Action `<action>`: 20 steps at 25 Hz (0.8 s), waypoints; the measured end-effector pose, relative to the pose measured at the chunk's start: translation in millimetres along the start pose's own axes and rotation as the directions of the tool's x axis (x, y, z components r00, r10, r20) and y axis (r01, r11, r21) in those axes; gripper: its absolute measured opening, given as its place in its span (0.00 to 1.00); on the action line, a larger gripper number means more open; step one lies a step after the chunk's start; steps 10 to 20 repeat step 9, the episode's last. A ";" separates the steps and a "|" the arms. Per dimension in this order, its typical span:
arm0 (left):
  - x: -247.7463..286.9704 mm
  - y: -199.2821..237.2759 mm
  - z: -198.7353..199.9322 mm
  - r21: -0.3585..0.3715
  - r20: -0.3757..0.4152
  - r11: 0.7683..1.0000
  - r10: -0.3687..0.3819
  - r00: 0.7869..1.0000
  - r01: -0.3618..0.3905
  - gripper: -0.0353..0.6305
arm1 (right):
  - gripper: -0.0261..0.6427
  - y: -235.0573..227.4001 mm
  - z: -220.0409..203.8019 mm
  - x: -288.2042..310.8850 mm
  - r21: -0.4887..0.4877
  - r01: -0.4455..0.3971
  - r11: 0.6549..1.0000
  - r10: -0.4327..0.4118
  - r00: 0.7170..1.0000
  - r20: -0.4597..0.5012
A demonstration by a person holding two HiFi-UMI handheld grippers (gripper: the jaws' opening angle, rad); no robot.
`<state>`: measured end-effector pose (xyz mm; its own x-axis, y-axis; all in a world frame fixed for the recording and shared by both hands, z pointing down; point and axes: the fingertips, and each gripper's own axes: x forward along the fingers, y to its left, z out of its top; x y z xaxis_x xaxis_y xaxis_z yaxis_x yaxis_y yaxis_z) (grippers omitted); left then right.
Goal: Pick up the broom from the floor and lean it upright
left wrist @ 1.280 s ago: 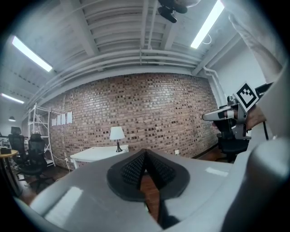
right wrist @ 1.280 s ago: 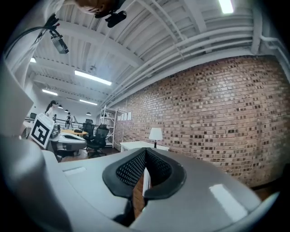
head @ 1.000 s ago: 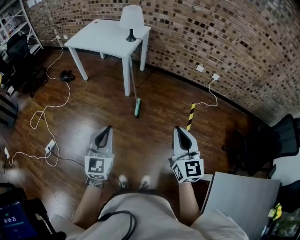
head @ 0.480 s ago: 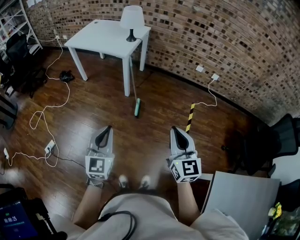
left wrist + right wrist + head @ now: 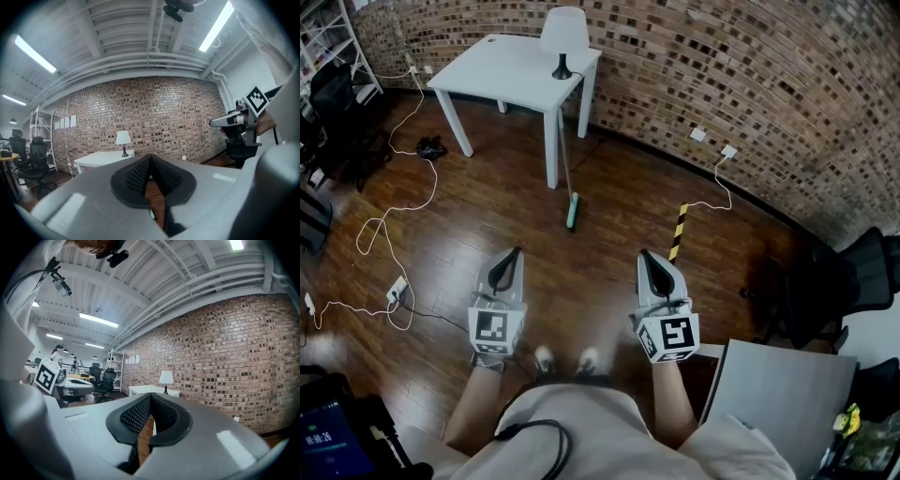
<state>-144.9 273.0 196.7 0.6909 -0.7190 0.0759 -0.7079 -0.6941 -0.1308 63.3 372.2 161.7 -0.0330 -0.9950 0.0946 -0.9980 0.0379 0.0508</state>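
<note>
Broom [image 5: 572, 212] against table [image 5: 502, 70] (head on floor [image 5: 581, 281]); left gripper [image 5: 516, 252], right gripper [image 5: 644, 254] closed.

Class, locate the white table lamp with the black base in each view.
Head view: white black-based table lamp, top centre, on the white table.
Left gripper view: lamp left of centre.
Right gripper view: lamp right of centre.
Shared landmark: red brick wall behind it.

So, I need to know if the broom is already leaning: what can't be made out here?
- Broom, head view: small, seen from steeply above; whether its handle leans on the white table or lies flat cannot be told.
- Floor in the gripper views: almost all hidden behind the left gripper and right gripper themselves.
- Black chair, head view: cut off by the right edge.
</note>
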 end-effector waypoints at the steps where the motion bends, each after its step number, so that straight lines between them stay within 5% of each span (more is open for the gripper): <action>1: -0.4 0.6 -0.8 -0.001 -0.001 1.000 0.001 1.000 -0.001 0.06 | 0.06 0.6 -0.7 0.1 0.000 0.000 1.000 0.000 1.000 -0.001; 20: 1.1 2.2 -2.7 -0.002 -0.008 1.000 -0.002 1.000 0.002 0.06 | 0.06 -0.3 -1.3 1.9 0.000 0.003 1.000 -0.003 1.000 -0.007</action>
